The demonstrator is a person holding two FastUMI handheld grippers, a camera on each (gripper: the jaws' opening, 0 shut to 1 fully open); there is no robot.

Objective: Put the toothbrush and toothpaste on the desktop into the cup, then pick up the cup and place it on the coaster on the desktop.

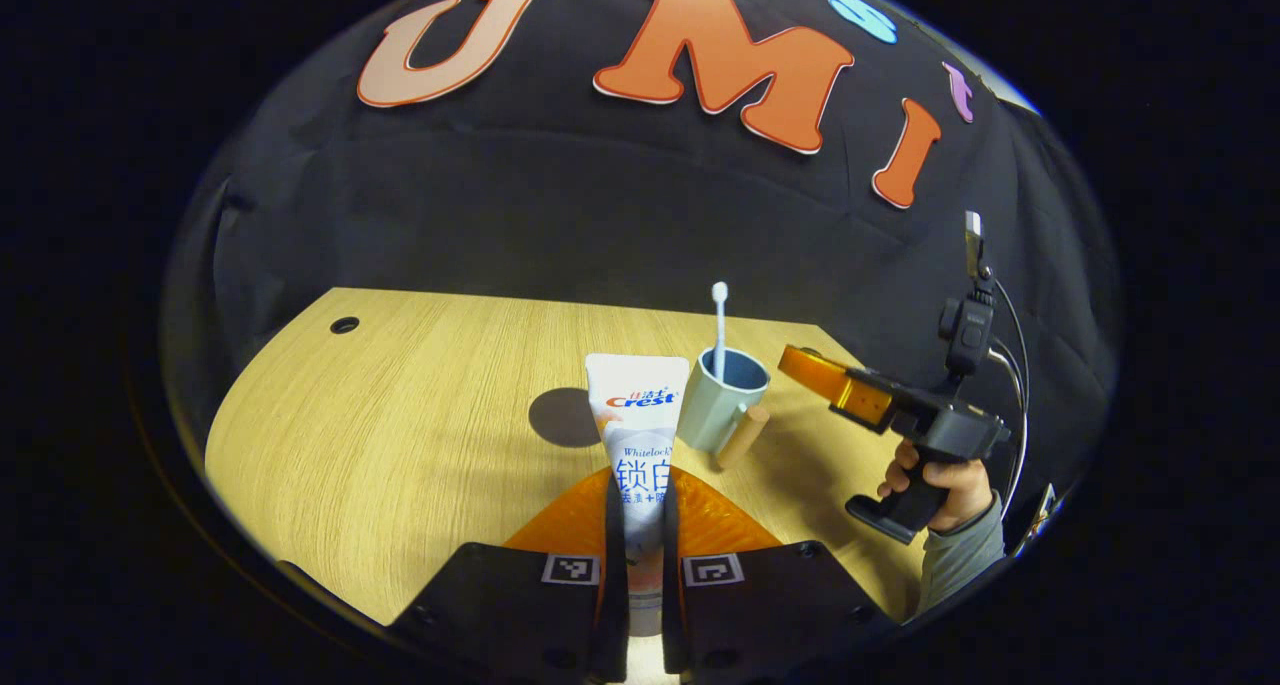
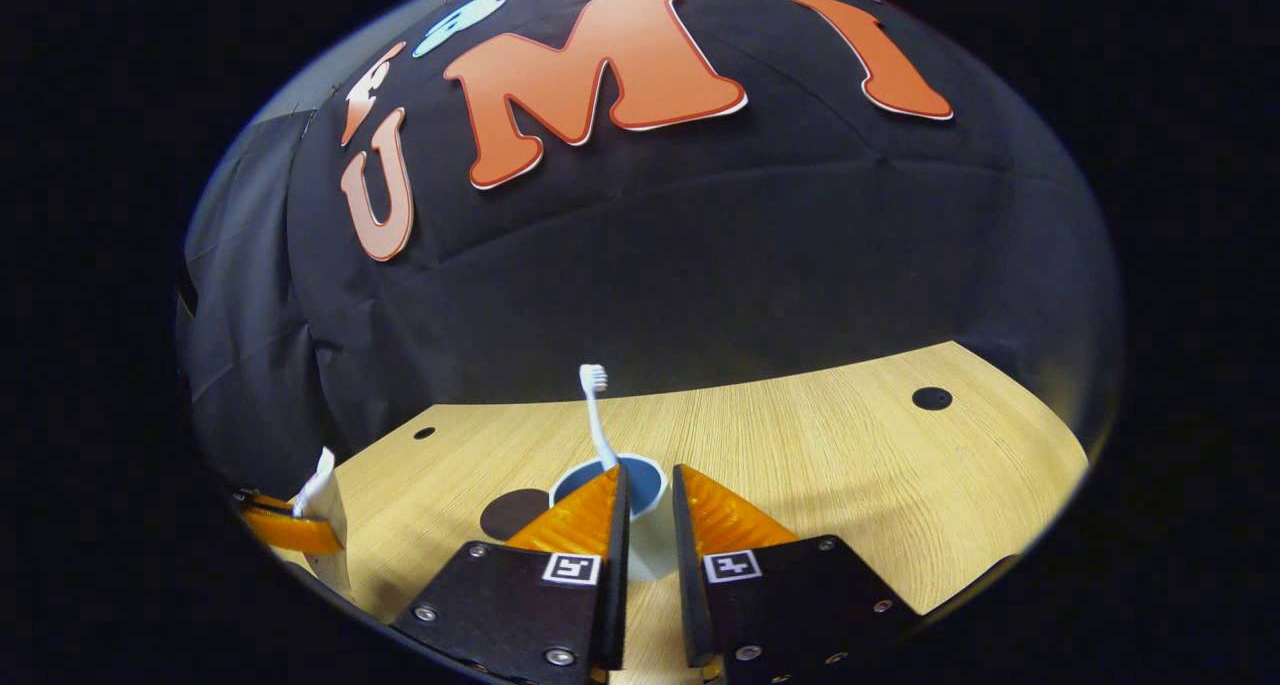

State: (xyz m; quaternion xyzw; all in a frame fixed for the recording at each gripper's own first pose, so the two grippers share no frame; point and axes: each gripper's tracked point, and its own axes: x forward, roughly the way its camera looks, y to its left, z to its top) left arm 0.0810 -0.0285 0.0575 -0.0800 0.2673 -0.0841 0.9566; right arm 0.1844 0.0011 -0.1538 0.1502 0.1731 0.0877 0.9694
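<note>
- Left gripper (image 1: 641, 525) is clamped on the white "Crest" toothpaste tube (image 1: 637, 415), held upright.
- Right gripper (image 2: 648, 515) is narrowly parted, holding nothing.
- White toothbrush (image 1: 719, 327) is stood upright in the pale-blue cup (image 1: 722, 397).

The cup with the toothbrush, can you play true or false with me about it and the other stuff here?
1. The toothbrush stands in the cup. True.
2. The toothpaste tube is already inside the cup. False: the left hand-held gripper holds it between both fingers, beside the cup.
3. The cup sits on the coaster. False: the dark round coaster lies bare beside it on the wooden desktop.
4. The cup has a wooden handle. True.
5. The right hand-held gripper carries the toothbrush. False: its fingers are apart, holding nothing.
</note>
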